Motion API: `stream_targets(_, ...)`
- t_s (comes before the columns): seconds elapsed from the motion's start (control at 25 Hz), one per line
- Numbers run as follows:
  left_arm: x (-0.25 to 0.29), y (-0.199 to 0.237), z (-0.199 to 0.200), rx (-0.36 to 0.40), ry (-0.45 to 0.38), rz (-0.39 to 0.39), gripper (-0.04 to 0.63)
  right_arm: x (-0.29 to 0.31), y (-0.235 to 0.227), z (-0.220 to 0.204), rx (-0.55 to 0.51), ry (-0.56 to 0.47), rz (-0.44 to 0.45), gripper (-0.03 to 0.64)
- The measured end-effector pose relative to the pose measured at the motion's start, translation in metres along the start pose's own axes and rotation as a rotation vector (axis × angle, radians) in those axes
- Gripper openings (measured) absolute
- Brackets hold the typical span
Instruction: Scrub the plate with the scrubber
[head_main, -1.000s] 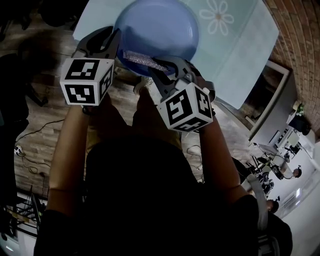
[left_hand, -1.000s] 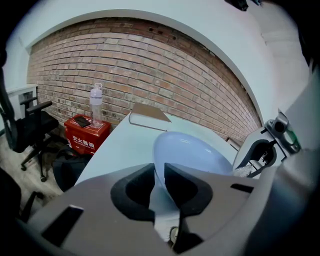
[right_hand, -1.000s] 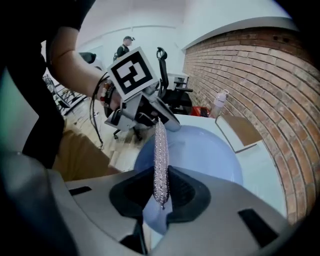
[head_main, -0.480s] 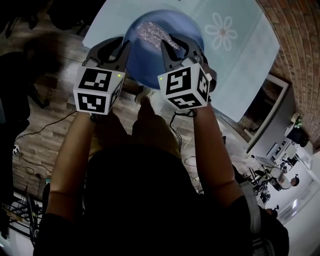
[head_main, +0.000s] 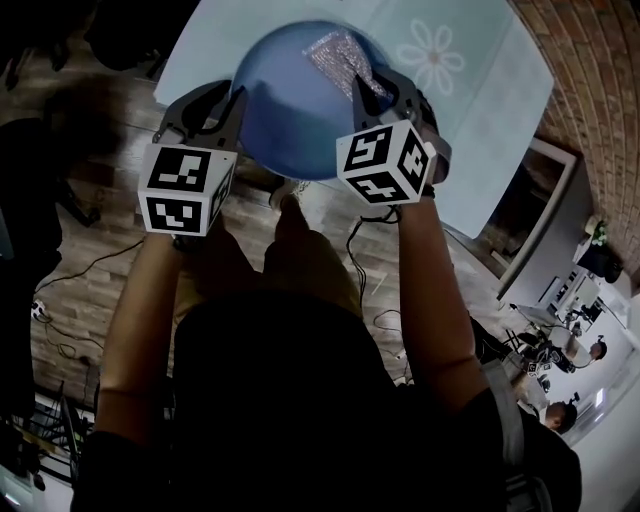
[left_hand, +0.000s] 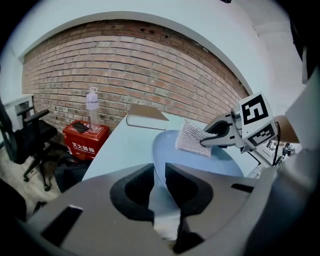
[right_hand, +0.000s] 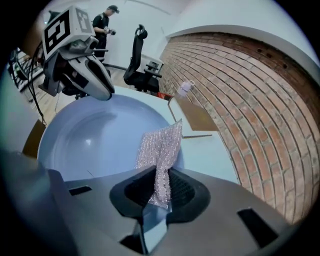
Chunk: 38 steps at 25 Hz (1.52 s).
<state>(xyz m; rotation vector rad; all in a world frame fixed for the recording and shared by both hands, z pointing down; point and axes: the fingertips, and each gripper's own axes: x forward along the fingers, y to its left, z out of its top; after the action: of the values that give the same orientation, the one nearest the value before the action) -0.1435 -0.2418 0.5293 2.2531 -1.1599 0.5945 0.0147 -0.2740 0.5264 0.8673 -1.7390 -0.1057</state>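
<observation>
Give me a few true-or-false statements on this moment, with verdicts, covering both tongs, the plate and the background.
1. The left tongs grip the plate by its rim. True; they have just been opening slightly, with the rim between them.
2. The right tongs are empty. False: they clamp the scrubber, which sticks out over the plate.
3. The plate is red. False: it is blue.
4. A bottle stands on a red box by the brick wall. True.
</observation>
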Motion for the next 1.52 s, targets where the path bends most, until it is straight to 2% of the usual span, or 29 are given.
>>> stream_targets(0.12, 0.001, 0.0, 0.0, 0.006, -0.004, -0.008, 0.08, -0.005, 0.005, -0.022, 0.01, 0.054, 0.031, 0.083)
stream_targets(0.32, -0.001, 0.002, 0.0, 0.005, -0.007, -0.007, 0.08, -0.025, 0.026, -0.04, -0.071, 0.102, 0.08, 0.081)
stream_targets(0.56, 0.0, -0.002, -0.001, 0.001, -0.008, -0.014, 0.08, -0.041, 0.062, -0.037, -0.068, 0.087, 0.178, 0.08)
stream_targets(0.8, 0.003, -0.003, 0.002, -0.003, -0.019, -0.008, 0.08, -0.045, 0.103, -0.008, -0.075, 0.019, 0.259, 0.08)
stream_targets(1.04, 0.003, 0.0, 0.002, -0.01, -0.022, -0.008, 0.08, -0.032, 0.107, 0.021, -0.101, -0.001, 0.226, 0.08)
stream_targets(1.52, 0.005, -0.001, 0.003, -0.008, -0.024, -0.01, 0.08, 0.001, 0.066, 0.043, -0.142, 0.0, 0.104, 0.08)
